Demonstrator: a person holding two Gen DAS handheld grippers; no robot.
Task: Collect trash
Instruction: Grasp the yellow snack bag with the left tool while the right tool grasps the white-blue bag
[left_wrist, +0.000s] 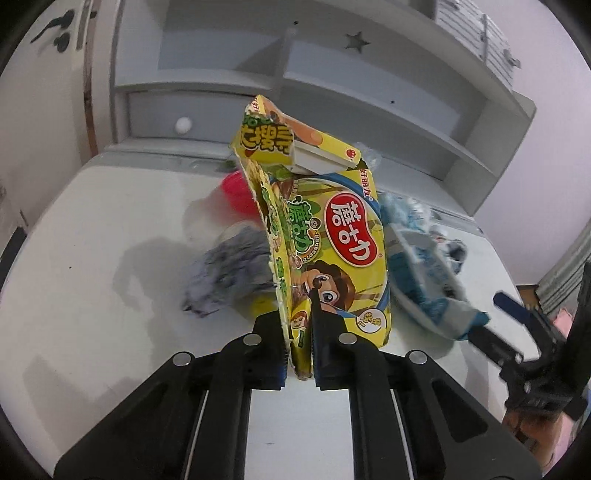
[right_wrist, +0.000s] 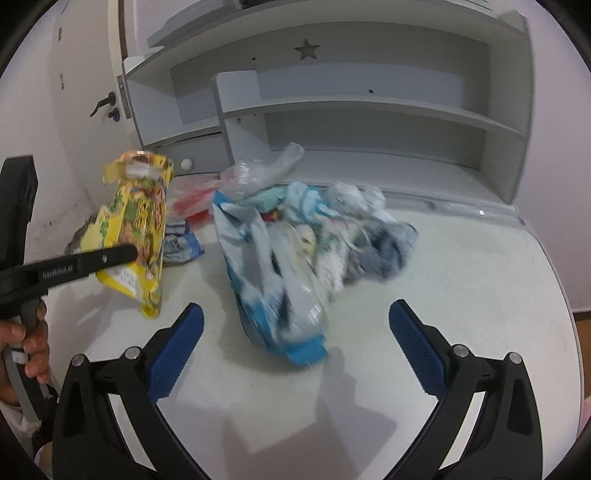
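My left gripper (left_wrist: 298, 332) is shut on a torn yellow snack box (left_wrist: 325, 236) and holds it upright above the white desk (left_wrist: 92, 258); the box also shows at the left of the right wrist view (right_wrist: 138, 225). My right gripper (right_wrist: 295, 332) is open and empty, its blue pads (right_wrist: 177, 350) on either side of a blue and white plastic bag (right_wrist: 273, 280) lying on the desk. That bag shows in the left wrist view (left_wrist: 424, 280) too. More crumpled wrappers (right_wrist: 369, 229) lie behind it.
A white shelf unit (right_wrist: 369, 103) with a star cut-out stands at the back of the desk. A red item (left_wrist: 236, 188) and grey crumpled trash (left_wrist: 229, 273) lie behind the box. A door with a handle (right_wrist: 103, 103) is at left.
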